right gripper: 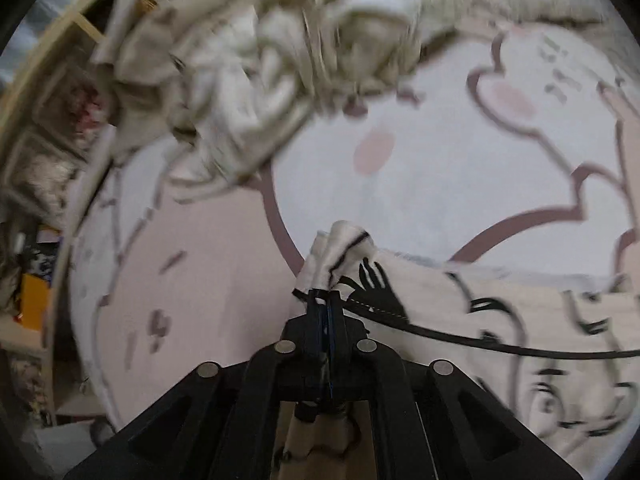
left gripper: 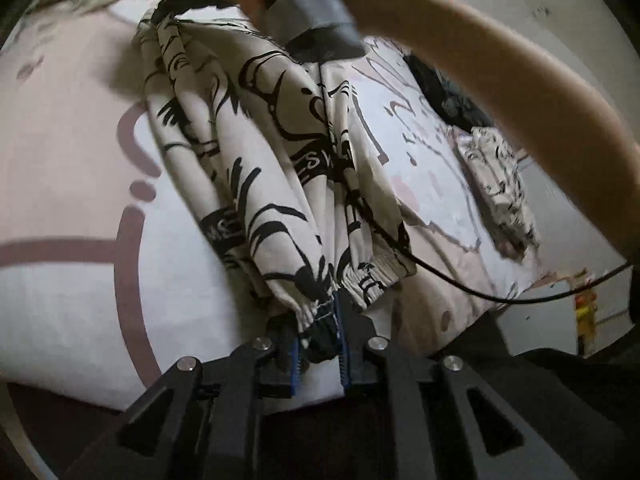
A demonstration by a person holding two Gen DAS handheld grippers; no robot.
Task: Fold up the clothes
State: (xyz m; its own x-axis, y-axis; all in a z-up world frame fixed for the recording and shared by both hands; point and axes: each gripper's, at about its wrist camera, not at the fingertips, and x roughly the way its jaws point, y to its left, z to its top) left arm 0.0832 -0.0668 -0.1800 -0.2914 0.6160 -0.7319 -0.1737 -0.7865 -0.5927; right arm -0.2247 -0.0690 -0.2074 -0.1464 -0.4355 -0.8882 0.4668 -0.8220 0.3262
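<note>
Cotton, cream with bold black brush-stroke print, made up the garment (left gripper: 256,168) I had in hand, and it hung in soft pleats between my 2 grippers above the bed. My left gripper (left gripper: 318,344) was pinching the gathered elastic hem, its blue-padded fingers pressed onto the bunched edge. My right gripper (right gripper: 327,312) was pressed together on the opposite corner, a tuft of printed cloth poking out past the tips.

I judged the fabric light, limp and not slippery; it sagged wherever it was unsupported, so corners and the elastic band were the sound places to hold. A black cable (left gripper: 432,272) lay across it and could have snagged.

Below lay the pink and white cartoon-print bed sheet (left gripper: 72,184). A crumpled pile of pale clothes (right gripper: 248,64) sat at the far side, and a folded printed bundle (left gripper: 500,184) rested apart. No container was visible.
</note>
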